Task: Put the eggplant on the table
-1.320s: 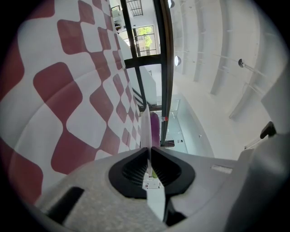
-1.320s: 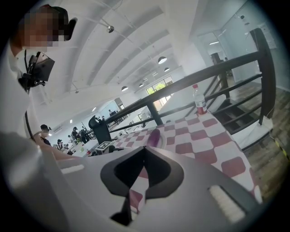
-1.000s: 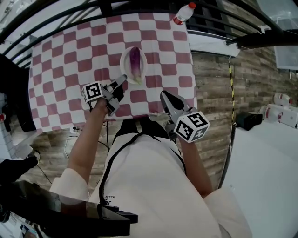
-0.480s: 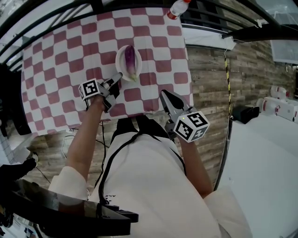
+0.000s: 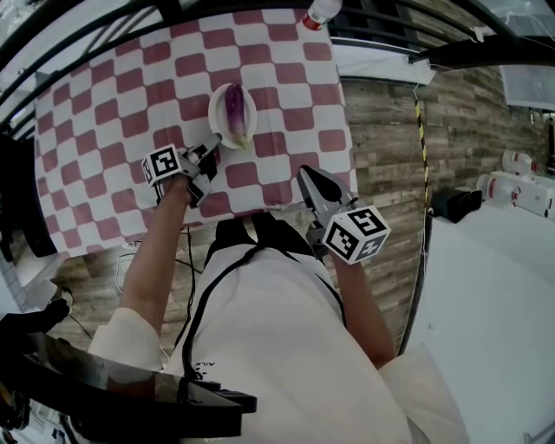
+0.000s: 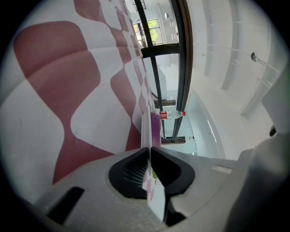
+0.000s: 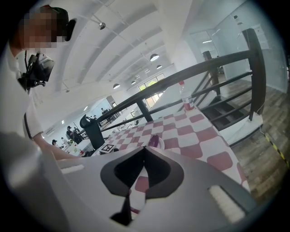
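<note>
A purple eggplant (image 5: 234, 106) lies on a small white plate (image 5: 247, 130) in the middle of the red-and-white checked table (image 5: 113, 113). My left gripper (image 5: 214, 140) is shut on the plate's near rim. In the left gripper view the thin plate (image 6: 146, 131) runs between the closed jaws of that gripper (image 6: 149, 149), with the eggplant (image 6: 155, 129) just beyond. The plate sits low, on or just over the cloth. My right gripper (image 5: 305, 175) hangs at the table's near edge, apart from the plate, shut with nothing in it (image 7: 145, 147). It faces the eggplant (image 7: 154, 141).
A clear bottle with a red label (image 5: 319, 12) stands at the table's far right corner. Black railings (image 5: 87, 43) run behind the table. To the right the table ends over wooden floor (image 5: 381, 130). People sit far off in the hall.
The left gripper has sunk a little with the plate and eggplant toward the cloth. The head view has shifted, so the table sits further left. The right gripper has barely moved.
</note>
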